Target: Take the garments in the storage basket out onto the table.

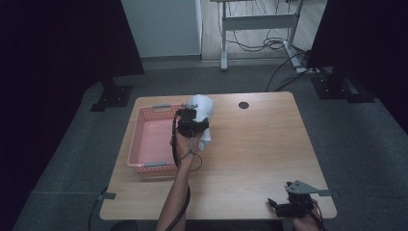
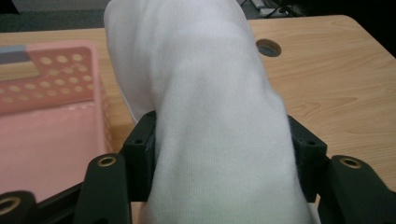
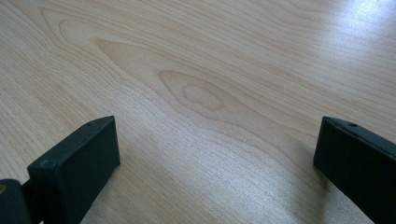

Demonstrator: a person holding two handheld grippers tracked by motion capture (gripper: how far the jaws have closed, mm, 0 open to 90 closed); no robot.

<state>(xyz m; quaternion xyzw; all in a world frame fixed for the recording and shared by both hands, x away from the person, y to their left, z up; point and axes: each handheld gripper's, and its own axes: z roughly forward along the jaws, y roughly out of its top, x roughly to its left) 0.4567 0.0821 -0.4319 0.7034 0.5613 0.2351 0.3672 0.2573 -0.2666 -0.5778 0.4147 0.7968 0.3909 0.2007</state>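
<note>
Left gripper: jaws clamped on a bunched white cloth, which rises between them and hangs over the desk, just beside the pink basket.

Right gripper: jaws wide apart, nothing between them, low over bare wood at the near right corner, well apart from the cloth.

Step in hand, by my reading: carrying the cloth, probably to the basket. Next move calls for shifting left over the rim, then releasing.

Basket interior looks empty.
</note>
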